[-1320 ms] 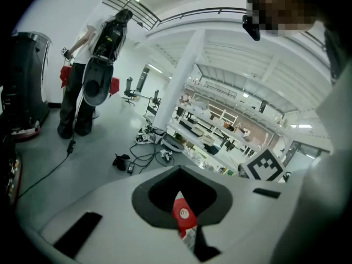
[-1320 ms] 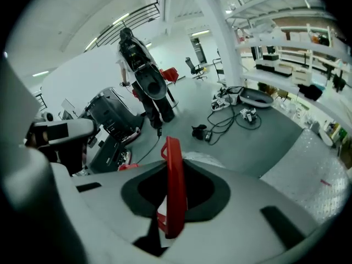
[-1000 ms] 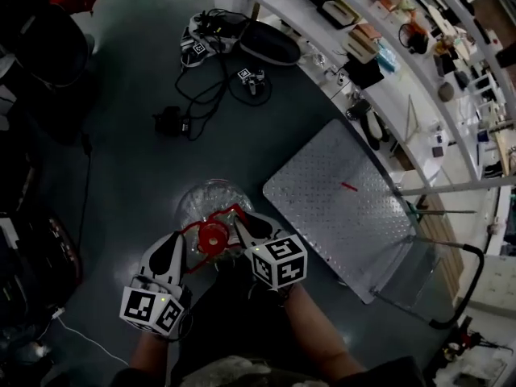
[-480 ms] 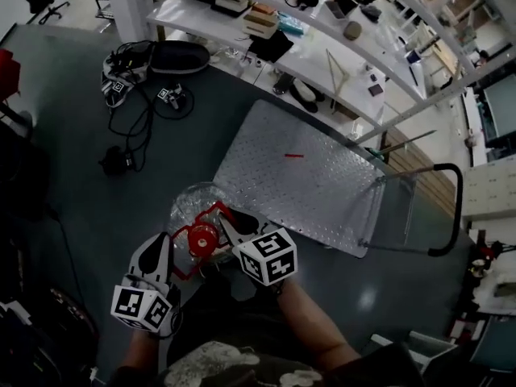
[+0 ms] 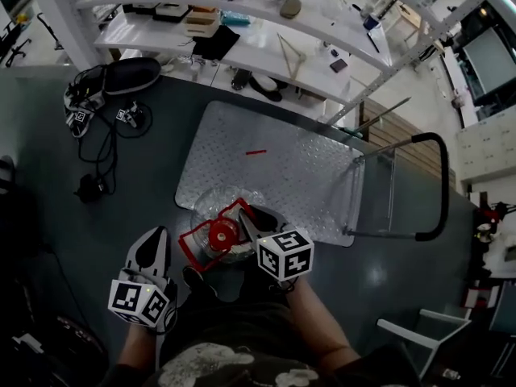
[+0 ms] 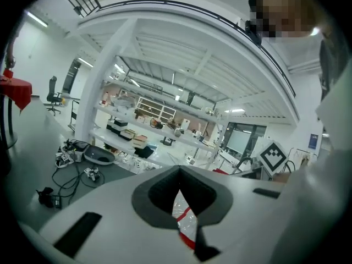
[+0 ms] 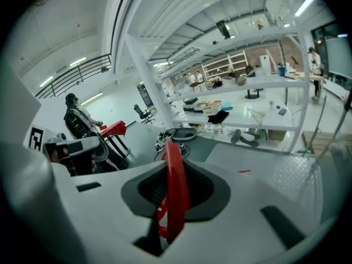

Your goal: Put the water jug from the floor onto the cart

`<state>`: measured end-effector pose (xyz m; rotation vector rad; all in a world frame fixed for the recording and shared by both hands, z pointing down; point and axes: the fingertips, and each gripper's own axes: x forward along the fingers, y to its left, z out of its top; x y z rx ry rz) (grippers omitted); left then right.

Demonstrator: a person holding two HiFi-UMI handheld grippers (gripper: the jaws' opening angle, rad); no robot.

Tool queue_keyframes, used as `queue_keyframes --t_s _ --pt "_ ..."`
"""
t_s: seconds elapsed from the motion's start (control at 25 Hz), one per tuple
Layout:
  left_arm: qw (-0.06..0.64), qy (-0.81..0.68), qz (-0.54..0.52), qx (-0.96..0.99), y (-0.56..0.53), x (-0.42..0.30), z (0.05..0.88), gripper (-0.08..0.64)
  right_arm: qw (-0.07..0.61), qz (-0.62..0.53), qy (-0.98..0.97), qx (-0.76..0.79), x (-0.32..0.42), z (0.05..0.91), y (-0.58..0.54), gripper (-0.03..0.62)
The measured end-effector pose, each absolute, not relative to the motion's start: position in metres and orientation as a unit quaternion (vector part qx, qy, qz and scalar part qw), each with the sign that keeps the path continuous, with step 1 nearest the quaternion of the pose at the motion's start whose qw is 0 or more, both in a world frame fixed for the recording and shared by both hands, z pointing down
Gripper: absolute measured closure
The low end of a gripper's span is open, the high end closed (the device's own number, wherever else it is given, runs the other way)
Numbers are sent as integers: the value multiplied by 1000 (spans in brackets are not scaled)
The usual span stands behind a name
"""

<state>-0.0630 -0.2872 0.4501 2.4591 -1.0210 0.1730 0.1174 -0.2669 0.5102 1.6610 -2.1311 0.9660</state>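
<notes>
Water jug [image 5: 214, 207]: clear body, red cap [image 5: 220, 234], red carrying handle [image 7: 175, 194]. From above it overlaps the near left edge of the cart [image 5: 306, 180]. Cannot tell whether it rests on the deck or hangs just over it.

Right gripper [image 5: 248, 220]: jaws pinched on the red handle, which stands as an upright strip between them. Marker cube just behind, on the near side.

Left gripper [image 5: 154, 238]: left of the jug and apart from it, over the dark floor. Jaws pressed together at the tips with nothing between them. A sliver of clear plastic and red shows through the narrow slit lower down.

Cart deck is diamond-plate metal, lying slantwise. A small red item [image 5: 255, 151] sits alone toward its far side. Black push bar [image 5: 440, 192] stands at the right end.

Far left on the floor: a black bag [image 5: 133, 74] and a tangle of cables [image 5: 101, 147]. White shelving [image 5: 242, 31] with assorted small goods runs along the far side. A white chair [image 5: 407, 337] stands near right.
</notes>
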Motion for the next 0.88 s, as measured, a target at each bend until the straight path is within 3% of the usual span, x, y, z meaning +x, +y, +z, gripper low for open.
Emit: queue_keyframes --t_s 0.48,0.88 --pt "231 -325 96 912 -298 137 448 551 112 365 -690 615 317 530 -256 552" --pt "225 -343 116 905 -323 223 448 551 113 388 -697 593 404 562 -284 552"
